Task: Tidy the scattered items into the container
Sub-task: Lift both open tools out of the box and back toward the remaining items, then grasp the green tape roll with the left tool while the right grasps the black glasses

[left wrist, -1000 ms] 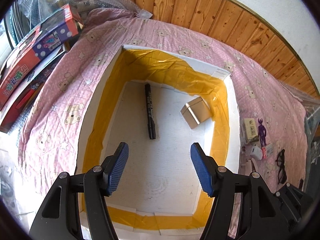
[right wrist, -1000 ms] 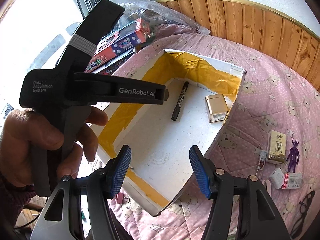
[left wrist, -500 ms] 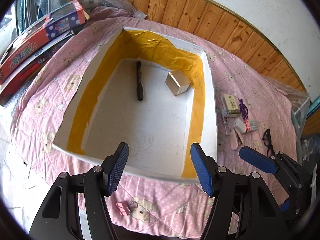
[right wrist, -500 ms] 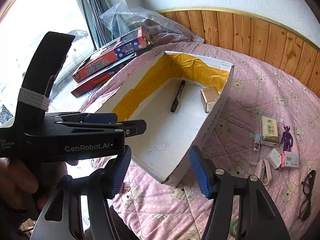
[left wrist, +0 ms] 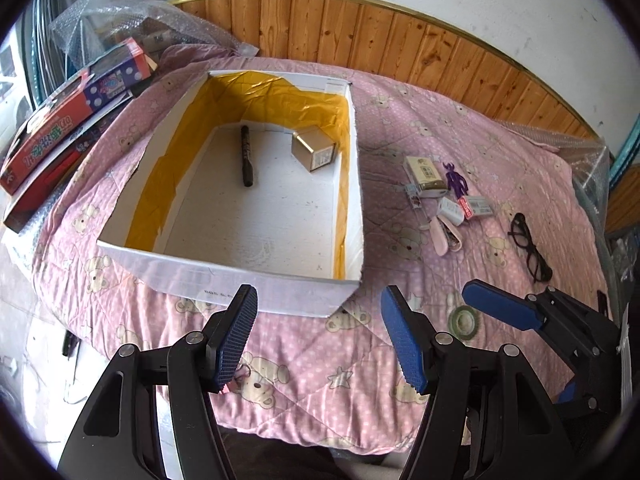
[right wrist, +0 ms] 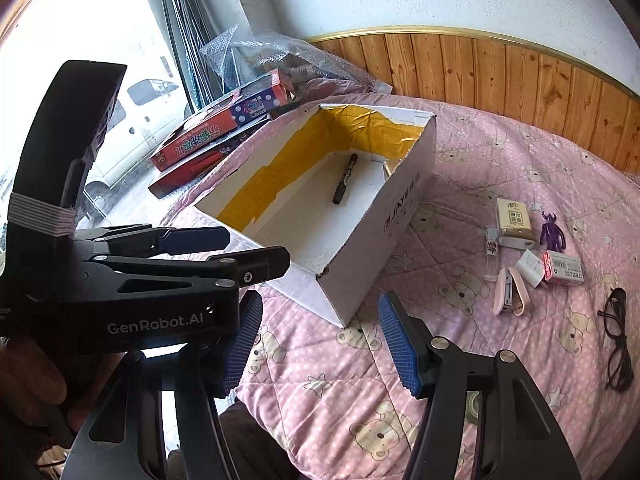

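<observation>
Both the left gripper (left wrist: 316, 344) and right gripper (right wrist: 318, 344) hang empty, jaws wide, over the quilt (left wrist: 320, 364). A tape roll (left wrist: 463, 321) lies nearest, half hidden. Beyond, the box (left wrist: 280, 290) holds a marker (left wrist: 246, 156) and tin (left wrist: 313, 149). Right of it, small light packets and brittle glasses (left wrist: 529, 246): pinch the frame.
</observation>
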`<state>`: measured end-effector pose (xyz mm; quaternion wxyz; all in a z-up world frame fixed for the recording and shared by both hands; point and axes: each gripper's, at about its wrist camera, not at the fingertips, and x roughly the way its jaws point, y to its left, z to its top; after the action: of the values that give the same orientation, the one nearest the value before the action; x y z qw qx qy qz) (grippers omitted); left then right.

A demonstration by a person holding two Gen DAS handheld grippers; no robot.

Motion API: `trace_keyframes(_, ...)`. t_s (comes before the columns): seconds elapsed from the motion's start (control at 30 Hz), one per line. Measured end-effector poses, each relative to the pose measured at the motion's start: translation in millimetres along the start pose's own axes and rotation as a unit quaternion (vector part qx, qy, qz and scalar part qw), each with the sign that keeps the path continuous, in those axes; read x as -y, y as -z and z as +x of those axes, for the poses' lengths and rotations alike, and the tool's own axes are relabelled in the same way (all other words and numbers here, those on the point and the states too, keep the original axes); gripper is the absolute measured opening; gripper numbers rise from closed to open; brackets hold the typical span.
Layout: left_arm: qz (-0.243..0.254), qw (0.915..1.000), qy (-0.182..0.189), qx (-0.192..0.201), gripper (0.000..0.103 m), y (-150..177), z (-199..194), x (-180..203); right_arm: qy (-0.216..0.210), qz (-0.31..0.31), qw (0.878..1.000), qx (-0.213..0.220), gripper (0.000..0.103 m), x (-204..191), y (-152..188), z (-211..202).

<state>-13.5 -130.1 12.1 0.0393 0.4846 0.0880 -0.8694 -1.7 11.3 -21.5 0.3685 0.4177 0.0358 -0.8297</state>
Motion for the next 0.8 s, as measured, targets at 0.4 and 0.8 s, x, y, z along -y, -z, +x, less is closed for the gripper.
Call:
trace_keyframes(0.4, 0.027, 0.9995, 0.014, -0.012, 0.067, 37.7, 1.6, 41.0, -0.002, 0.029, 1.0, -0.003, 0.062, 28.3, 47.7, -16.0)
trace_keyframes(0.8, 0.057, 0.9958, 0.063, -0.035, 0.067, 60.2, 19.3, 87.1, 0.025, 0.077, 0.997, -0.011, 0.062, 82.6, 90.3, -30.2)
